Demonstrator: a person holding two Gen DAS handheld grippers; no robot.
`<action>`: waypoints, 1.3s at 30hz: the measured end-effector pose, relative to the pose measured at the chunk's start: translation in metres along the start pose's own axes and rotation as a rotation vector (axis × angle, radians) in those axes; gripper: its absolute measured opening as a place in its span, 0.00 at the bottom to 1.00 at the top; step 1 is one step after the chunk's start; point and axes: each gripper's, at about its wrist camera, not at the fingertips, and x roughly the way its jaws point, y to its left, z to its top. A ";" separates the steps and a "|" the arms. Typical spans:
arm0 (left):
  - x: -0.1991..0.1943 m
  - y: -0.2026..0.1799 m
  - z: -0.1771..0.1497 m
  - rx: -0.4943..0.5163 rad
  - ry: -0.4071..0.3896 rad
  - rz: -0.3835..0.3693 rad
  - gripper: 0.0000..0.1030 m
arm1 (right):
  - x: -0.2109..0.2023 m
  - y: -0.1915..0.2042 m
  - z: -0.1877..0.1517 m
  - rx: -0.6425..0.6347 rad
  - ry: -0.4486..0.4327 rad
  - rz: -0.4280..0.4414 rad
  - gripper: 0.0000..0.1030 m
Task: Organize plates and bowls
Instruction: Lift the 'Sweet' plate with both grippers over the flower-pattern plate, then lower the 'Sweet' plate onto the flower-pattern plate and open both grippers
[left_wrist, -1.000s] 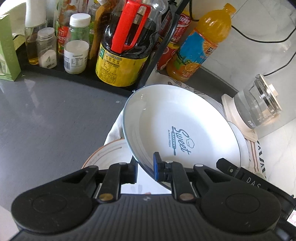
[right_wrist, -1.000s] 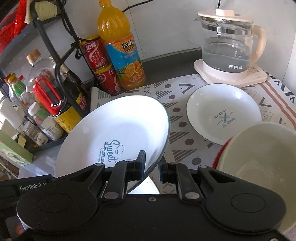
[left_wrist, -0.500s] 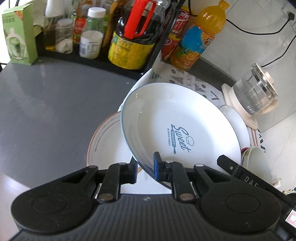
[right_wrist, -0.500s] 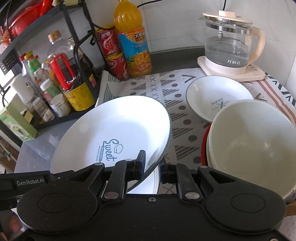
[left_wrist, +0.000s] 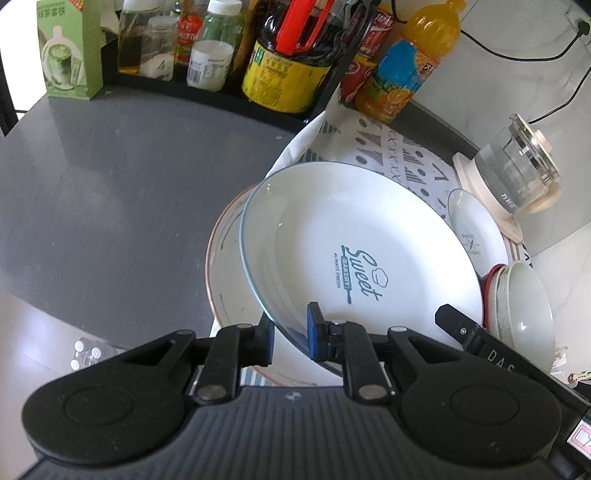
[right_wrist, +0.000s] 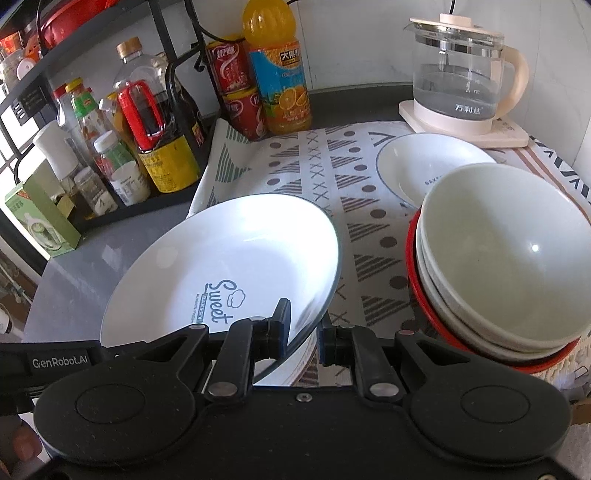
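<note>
While both grippers share one plate:
Left view: left gripper (left_wrist: 290, 334) clenched on plate (left_wrist: 354, 251) rim, tilted over rimmed plate (left_wrist: 225, 258).
Right view: right gripper (right_wrist: 303, 334) clenched on plate (right_wrist: 221, 266) rim; bowls (right_wrist: 506, 251) stacked just beside, on cloth (right_wrist: 332, 173).

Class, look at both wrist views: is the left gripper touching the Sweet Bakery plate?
Touching. The left wrist view shows the left gripper with its blue pads clamped on either side of the Sweet Bakery plate at its near rim, holding it tilted.
</note>
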 end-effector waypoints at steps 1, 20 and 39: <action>0.001 0.001 -0.001 -0.002 0.003 0.000 0.15 | 0.001 0.000 -0.001 -0.001 0.003 -0.001 0.13; 0.018 0.011 -0.003 -0.009 0.066 0.001 0.16 | 0.017 0.000 -0.016 -0.013 0.053 -0.036 0.14; 0.003 0.038 0.021 -0.026 0.052 0.089 0.28 | 0.036 0.004 -0.020 -0.024 0.076 -0.062 0.18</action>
